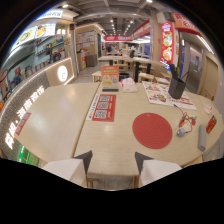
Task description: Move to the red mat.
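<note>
A round red mat lies flat on the light wooden table, ahead of my fingers and a little to the right of the right one. My gripper is open above the table's near edge. Its two fingers stand wide apart with nothing between them but bare tabletop. The mat is well beyond the fingertips and nothing touches it.
A red and white sheet lies left of the mat. Beyond it stand an orange sign and a tissue pack. A menu and black holder sit at the far right. Small items lie right of the mat.
</note>
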`<state>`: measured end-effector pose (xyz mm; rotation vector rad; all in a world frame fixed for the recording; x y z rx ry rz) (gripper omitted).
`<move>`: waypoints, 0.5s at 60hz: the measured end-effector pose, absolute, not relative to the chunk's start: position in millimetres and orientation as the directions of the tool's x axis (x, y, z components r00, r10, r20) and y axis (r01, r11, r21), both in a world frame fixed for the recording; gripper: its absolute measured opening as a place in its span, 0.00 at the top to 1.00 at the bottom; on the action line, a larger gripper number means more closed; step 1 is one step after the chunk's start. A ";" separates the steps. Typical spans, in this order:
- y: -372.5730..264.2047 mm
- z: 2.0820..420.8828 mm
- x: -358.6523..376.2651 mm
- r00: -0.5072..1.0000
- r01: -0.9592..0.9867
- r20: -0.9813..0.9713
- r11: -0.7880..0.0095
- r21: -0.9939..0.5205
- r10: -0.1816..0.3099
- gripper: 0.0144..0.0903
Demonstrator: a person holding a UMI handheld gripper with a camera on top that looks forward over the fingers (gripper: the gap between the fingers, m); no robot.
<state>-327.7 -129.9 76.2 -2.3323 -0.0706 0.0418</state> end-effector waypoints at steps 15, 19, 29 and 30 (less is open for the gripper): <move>-134.1 75.3 -296.3 0.998 0.049 0.007 -0.694 -0.719 0.063 0.08; -130.0 71.9 -280.3 0.999 0.047 0.013 -0.696 -0.716 0.053 0.08; -113.0 60.2 -236.6 0.999 0.046 0.034 -0.704 -0.708 0.031 0.08; -110.8 58.6 -232.9 0.999 0.047 0.036 -0.705 -0.707 0.030 0.08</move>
